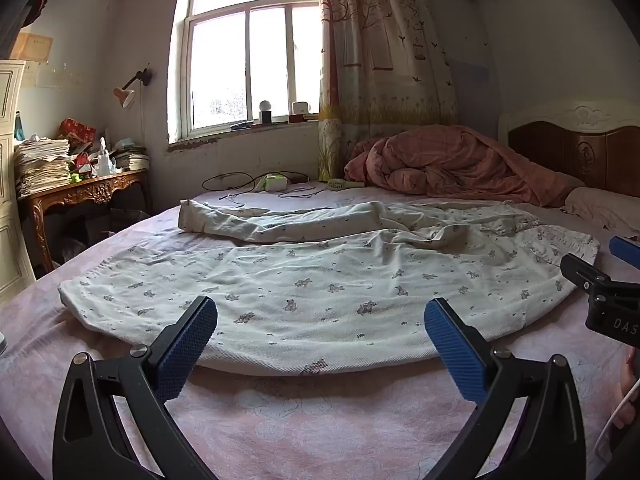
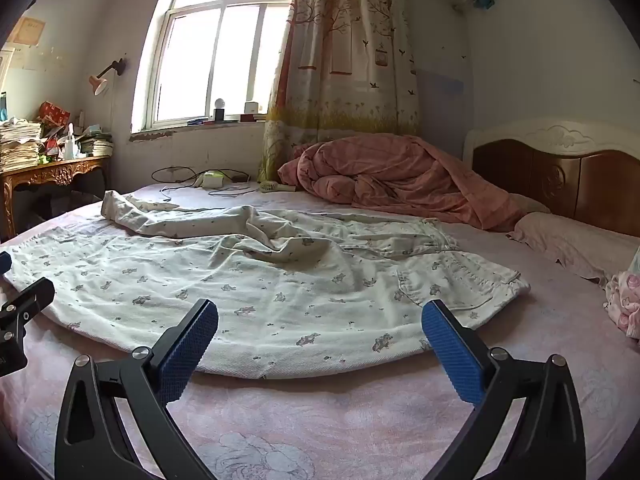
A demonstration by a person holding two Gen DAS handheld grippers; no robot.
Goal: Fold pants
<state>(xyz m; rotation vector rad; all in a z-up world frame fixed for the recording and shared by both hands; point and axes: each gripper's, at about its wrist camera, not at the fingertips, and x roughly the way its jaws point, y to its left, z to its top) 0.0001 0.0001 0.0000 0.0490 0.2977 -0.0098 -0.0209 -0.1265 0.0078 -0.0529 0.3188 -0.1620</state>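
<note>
White pants (image 1: 304, 280) with small grey prints lie spread across the pink bed sheet (image 1: 320, 408), legs to the left, waist to the right. The near leg lies flat; the far leg (image 1: 256, 220) is rumpled behind it. My left gripper (image 1: 320, 312) hovers open just above the near leg's front edge, nothing between its blue pads. My right gripper (image 2: 320, 312) is open too, over the near edge close to the waist and pocket (image 2: 444, 292). Each gripper shows at the edge of the other's view: the right gripper (image 1: 600, 276), the left gripper (image 2: 16, 300).
A bunched pink quilt (image 1: 452, 164) and a pillow (image 2: 572, 240) lie by the wooden headboard (image 2: 560, 176) at the right. Cables, a small white-green device (image 1: 274, 182) and a hand fan rest at the bed's far side. A cluttered carved table (image 1: 84, 192) stands left under the window.
</note>
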